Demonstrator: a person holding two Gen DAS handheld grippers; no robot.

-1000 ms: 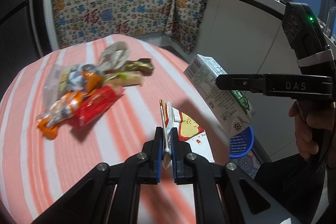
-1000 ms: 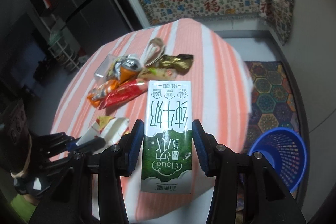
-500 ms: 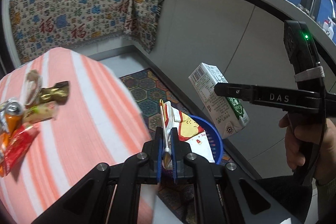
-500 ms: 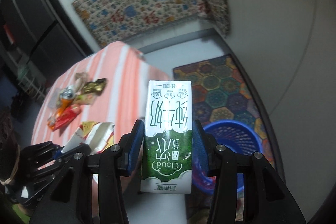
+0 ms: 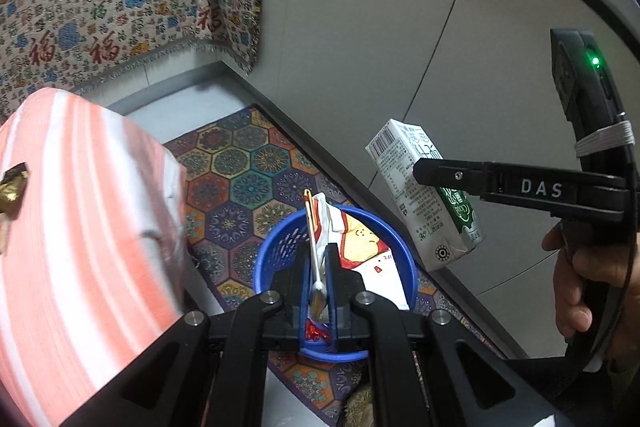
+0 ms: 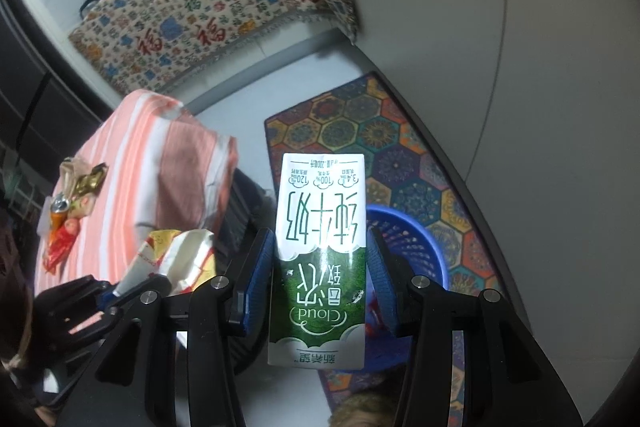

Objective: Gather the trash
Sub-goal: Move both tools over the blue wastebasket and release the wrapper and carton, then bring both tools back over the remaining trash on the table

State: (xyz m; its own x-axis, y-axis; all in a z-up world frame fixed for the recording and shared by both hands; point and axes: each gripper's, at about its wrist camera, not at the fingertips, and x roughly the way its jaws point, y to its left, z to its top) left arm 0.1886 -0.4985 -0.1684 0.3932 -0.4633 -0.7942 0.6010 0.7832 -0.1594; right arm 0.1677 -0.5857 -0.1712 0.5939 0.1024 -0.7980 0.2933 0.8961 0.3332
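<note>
My left gripper (image 5: 319, 263) is shut on a flat white, red and yellow snack wrapper (image 5: 360, 247) and hangs directly over the blue mesh basket (image 5: 276, 251) on the floor. My right gripper (image 6: 320, 259) is shut on a green and white milk carton (image 6: 320, 227), held upside down above and left of the blue basket (image 6: 416, 247). In the left wrist view the milk carton (image 5: 416, 187) shows to the right of the basket, clamped by the right gripper (image 5: 430, 173). The wrapper (image 6: 176, 259) and left gripper (image 6: 120, 287) appear at lower left in the right wrist view.
The table with the orange striped cloth (image 5: 72, 227) stands left of the basket, with several wrappers and a can (image 6: 60, 207) still on it. A patterned hexagon rug (image 6: 380, 139) lies under the basket. A grey cabinet wall (image 5: 400, 47) rises to the right. A hand (image 5: 588, 267) grips the right tool.
Both grippers have swung off the table to the right and down, bringing the wrapper over the blue basket and the milk carton beside it. Neither grip has altered.
</note>
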